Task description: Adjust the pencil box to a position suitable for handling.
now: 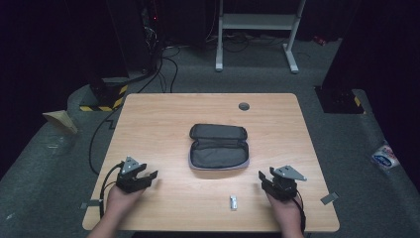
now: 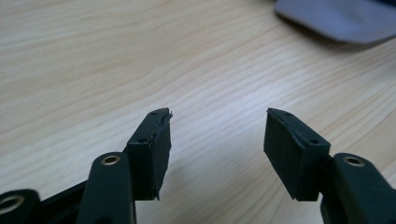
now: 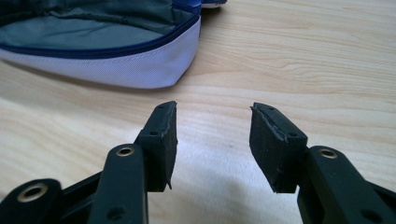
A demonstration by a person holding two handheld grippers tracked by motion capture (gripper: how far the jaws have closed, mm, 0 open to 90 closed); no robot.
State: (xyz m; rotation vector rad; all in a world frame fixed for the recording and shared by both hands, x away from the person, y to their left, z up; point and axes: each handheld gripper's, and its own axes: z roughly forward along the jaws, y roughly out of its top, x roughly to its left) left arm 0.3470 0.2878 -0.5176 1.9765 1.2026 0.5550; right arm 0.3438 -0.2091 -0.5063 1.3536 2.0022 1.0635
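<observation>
One rectangular table (image 1: 163,106) carries everything; its top is pale wood-grain laminate with rounded corners, smooth and matte, the streaks of the grain running along its length. One small round grey cap (image 1: 243,106) sits flush in the top close to the far edge, a little right of the middle.

One soft pencil case (image 1: 218,147) lies unzipped and spread open at the middle of the table, nearer the far edge than the near one. It is oblong with rounded ends. Its lining is grey fabric, slightly creased, its outer shell a fine-woven pale lilac cloth, and a dark blue zip band runs around the rim.

There are two grippers, both of black hard plastic with brass-coloured rivets, each topped by a grey three-cornered plate. The left gripper (image 1: 152,176) is held by one hand (image 1: 120,198) near the near left corner; the right gripper (image 1: 261,177) by the other hand (image 1: 284,208) near the near right corner. Each has two jaws faced with ribbed black rubber pads (image 2: 159,154), frayed at the edges. Both pairs stand apart over bare wood, with nothing between them.

One small white block (image 1: 233,202), squarish and short, lies near the near edge, between the two grippers and closer to the right one.
</observation>
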